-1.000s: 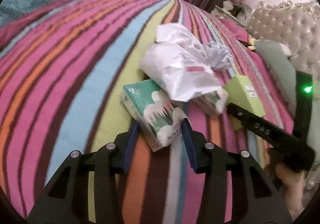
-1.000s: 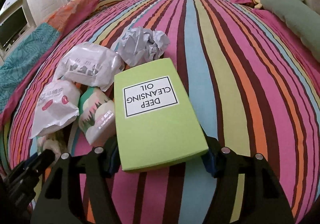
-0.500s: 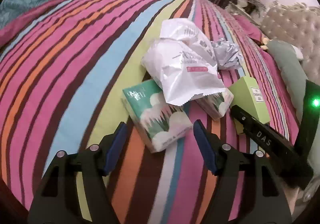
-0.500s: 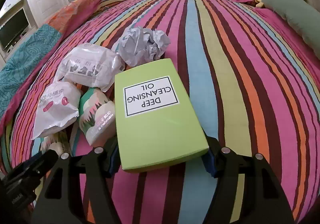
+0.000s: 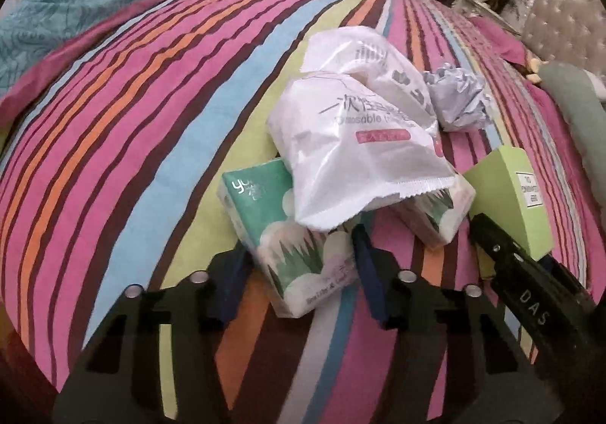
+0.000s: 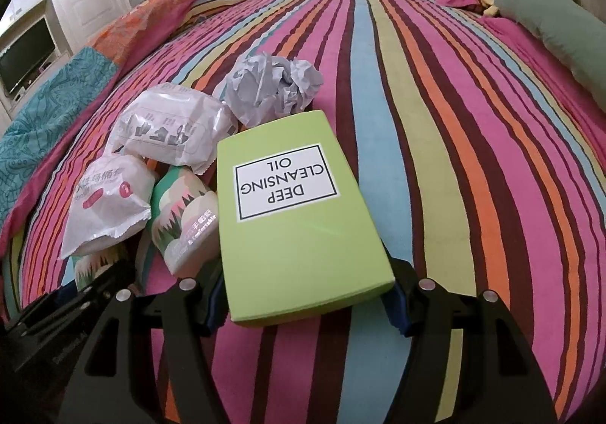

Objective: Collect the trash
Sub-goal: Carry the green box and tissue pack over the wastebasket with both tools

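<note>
1. While the striped bedspread (image 5: 113,158) fills both views, the left gripper (image 5: 299,265) is seen low in the left wrist frame, its jaws having just closed onto the green tissue pack (image 5: 288,234), which is now clamped between the blue pads.
2. That pack's long axis is seen to run from upper left to lower right of the frame.
3. Low in the right wrist view, the lime green box (image 6: 295,219) is gripped by the right gripper (image 6: 303,302); its long axis points up the frame, away from the camera, with its label read upside down.
4. A white plastic packet (image 5: 356,143) is draped over the pack's far end, and crumpled paper (image 5: 458,102) is seen upper right.
5. A second tissue pack (image 6: 181,219) is seen lying just left of the box.
</note>
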{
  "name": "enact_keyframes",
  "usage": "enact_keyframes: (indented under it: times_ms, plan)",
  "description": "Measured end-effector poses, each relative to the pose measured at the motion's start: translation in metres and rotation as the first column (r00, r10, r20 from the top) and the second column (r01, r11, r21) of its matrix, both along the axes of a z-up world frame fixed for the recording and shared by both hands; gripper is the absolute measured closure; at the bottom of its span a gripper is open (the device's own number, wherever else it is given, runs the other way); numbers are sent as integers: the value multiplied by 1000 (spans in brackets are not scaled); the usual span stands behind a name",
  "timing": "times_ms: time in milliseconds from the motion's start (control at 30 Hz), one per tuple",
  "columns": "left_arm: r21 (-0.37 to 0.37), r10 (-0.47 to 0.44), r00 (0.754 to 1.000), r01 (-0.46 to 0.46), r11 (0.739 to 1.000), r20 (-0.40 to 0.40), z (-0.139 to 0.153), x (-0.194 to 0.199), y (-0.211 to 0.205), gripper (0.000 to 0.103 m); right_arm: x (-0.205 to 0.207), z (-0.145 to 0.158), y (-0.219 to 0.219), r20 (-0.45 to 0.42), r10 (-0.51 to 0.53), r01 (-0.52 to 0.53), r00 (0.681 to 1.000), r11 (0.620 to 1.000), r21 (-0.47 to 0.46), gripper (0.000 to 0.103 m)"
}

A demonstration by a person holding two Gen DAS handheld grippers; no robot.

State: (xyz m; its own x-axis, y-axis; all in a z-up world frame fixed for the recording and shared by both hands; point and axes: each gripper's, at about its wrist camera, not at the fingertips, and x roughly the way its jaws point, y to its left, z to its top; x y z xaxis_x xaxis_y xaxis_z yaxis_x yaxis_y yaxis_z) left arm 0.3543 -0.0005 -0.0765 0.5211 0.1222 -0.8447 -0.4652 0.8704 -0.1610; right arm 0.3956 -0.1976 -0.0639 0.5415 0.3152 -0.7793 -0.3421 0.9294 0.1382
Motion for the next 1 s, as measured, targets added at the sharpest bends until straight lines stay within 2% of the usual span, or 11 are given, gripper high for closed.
enact_keyframes:
  times_ms: [133,300,567,767,1000]
  plan:
    - [-43,-38,999,40,998,39,2,-18,11,56,-16,3,-6,3,-29,29,1000,998,52,42]
    - [-9,-143,987,144,990,68,8,-54,11,56,-48,8,-17,-10,-66,66,998,990,123,42]
    - [-31,-204,976,207,978,75,14,-107,24,56,-97,16,-38,-38,-133,138,990,965,222,42]
    - [-51,-257,962,262,964,88,19,-144,30,56,-139,20,-50,-52,-167,175,984,952,252,42]
    - [-37,-347,932,352,935,100,24,-190,20,56,-188,26,-55,-60,-173,183,983,939,291,42]
